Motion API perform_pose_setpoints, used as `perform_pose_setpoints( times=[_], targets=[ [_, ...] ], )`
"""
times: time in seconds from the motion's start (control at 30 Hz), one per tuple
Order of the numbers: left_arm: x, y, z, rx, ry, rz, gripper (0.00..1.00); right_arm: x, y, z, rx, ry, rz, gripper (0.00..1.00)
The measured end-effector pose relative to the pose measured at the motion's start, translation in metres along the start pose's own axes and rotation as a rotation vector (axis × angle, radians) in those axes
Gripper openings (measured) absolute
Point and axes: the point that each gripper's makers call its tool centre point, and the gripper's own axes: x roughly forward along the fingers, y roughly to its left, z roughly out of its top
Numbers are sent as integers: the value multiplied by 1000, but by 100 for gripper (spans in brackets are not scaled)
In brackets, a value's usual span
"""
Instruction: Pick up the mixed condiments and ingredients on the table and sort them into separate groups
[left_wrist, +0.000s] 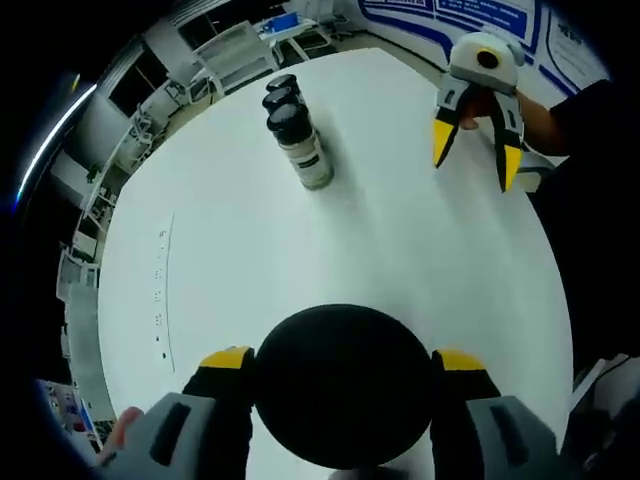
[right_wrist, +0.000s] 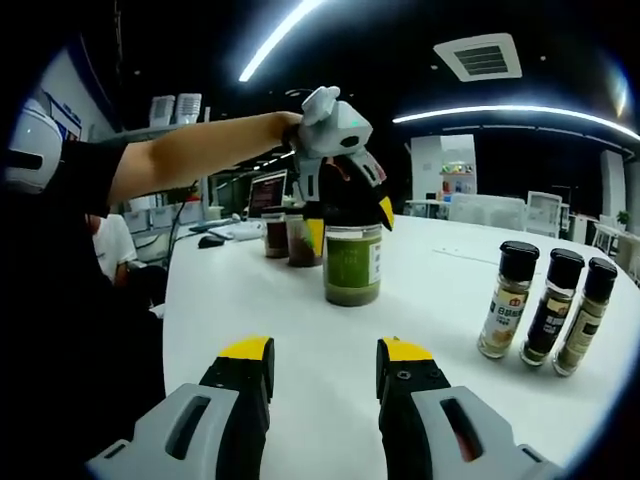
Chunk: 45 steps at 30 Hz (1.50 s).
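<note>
Left hand-held gripper (left_wrist: 343, 372): nearest the lens in the left gripper view; its yellow-tipped jaws are clamped on either side of a round black lid (left_wrist: 342, 385). In the right gripper view the same tool (right_wrist: 345, 212) grips from above, with a person's forearm (right_wrist: 190, 150) behind it.
Green jar (right_wrist: 353, 262): the thing under that black lid; clear wall, green powder inside, white label on its right side. It looks set on the surface, though I cannot tell if it is lifted a little.
Right hand-held gripper (right_wrist: 324, 368): jaws parted, nothing between them, low over bare surface. In the left gripper view it (left_wrist: 475, 150) hangs open above the far right part of the surface.
Three slim bottles (right_wrist: 548, 307): black caps, pale labels, standing upright in a close row to the right of the green jar, well apart from it; seen as a line (left_wrist: 295, 130) in the left gripper view.
Two brown jars (right_wrist: 290, 238): behind the green jar, side by side.
Surface (left_wrist: 250, 260): white, round-edged; wide bare room between the bottles and the left tool, and in front of the right jaws.
Edges: rim curves close on the right beyond the bottles.
</note>
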Motion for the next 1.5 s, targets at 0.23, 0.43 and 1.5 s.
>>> perform_pose_setpoints(
  times=[0.23,0.43,1.5],
  targets=[
    [-2,1,1,-1,-15,-5,71,1,-1,-1,6,4,-3,42],
    [0,2,0,5,10,-1,71,1,0,-3,4,9,-1,42],
    [-17,68,-59,-80,40,73,66,2,-7,-3,-11,28,-34,41]
  ],
)
